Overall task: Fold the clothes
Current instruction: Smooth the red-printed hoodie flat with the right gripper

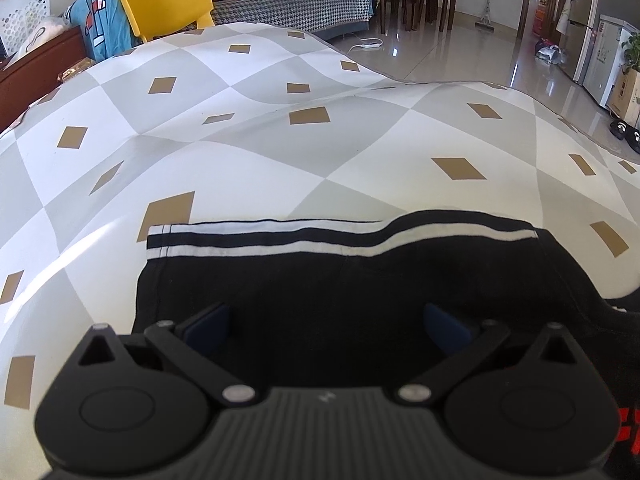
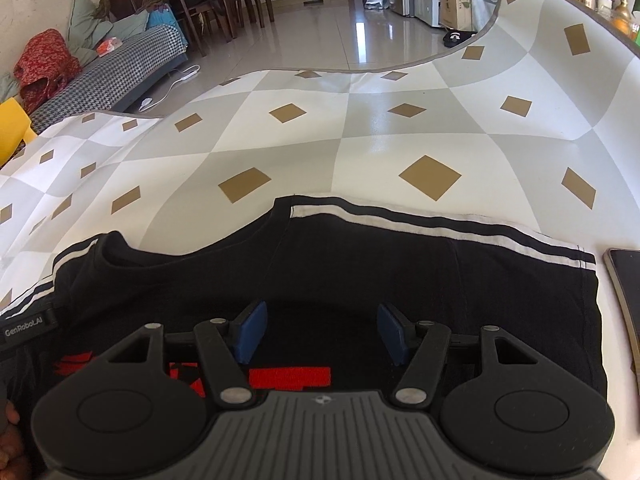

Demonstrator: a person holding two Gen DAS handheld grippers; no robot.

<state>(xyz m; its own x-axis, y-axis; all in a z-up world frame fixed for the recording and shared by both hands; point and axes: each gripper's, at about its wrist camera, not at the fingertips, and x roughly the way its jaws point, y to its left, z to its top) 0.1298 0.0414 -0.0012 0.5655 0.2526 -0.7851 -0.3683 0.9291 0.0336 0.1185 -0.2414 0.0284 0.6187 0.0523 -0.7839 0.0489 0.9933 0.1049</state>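
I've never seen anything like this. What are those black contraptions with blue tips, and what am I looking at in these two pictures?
Each is a hand-held grasping tool that a person carries, with a camera looking out along its two blue-padded fingers. One picture comes from the left tool, the other from the right tool. Both hover open, holding nothing, over a black garment with white stripes lying on a table under a diamond-patterned cover. A phone lies beside the garment. The job is folding the clothes.

The black cotton garment with white-striped hems (image 2: 400,264) lies on the diamond-patterned vinyl-covered surface (image 2: 360,140); a dark flat phone (image 2: 626,292) lies just right of the garment; a yellow plastic chair (image 1: 168,4) stands behind the surface
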